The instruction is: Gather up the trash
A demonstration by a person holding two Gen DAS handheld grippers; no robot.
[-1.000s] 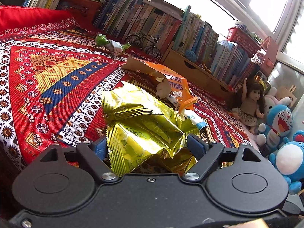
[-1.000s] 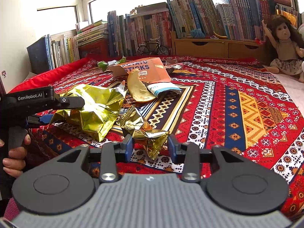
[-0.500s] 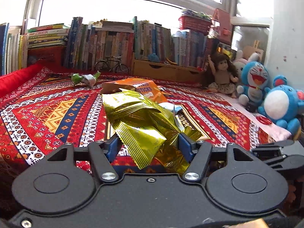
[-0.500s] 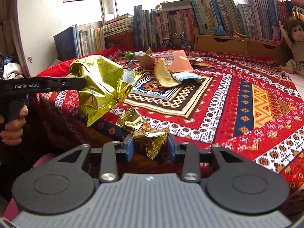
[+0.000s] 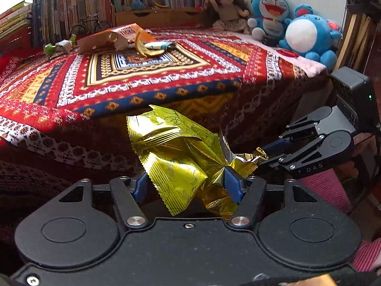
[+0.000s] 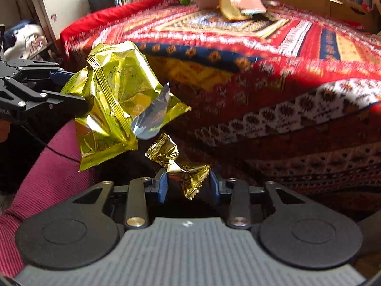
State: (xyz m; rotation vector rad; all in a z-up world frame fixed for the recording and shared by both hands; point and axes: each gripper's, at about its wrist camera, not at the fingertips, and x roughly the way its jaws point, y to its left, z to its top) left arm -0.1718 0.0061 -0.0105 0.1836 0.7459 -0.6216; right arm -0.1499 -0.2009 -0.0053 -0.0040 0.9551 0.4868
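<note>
gold foil bag [image 5: 176, 159] clamped in left gripper [image 5: 185, 186] | small gold wrapper [image 6: 183, 166] pinched in right gripper [image 6: 188, 186] | both near bed edge [image 5: 166, 95], apparently clear of it

Bright daylight — right view motion-blurred, fisheye-warped.

Saw glossy, crinkled gold foil in the large wrapper [image 5: 177, 157] pinched by the left gripper [image 5: 185, 187], and the same shiny creased foil in the small wrapper [image 6: 183, 169] clamped in the right gripper [image 6: 188, 187], both grippers of matt black plastic with smooth blue pads [image 5: 229, 182]. Found coarse woven cloth in the patterned bedspread [image 5: 166, 71], plush pile on the blue toys [image 5: 307, 35], matt torn card in the orange box [image 5: 112, 37]. Noted ribbed magenta knit on the sleeve [image 6: 47, 178].
</note>
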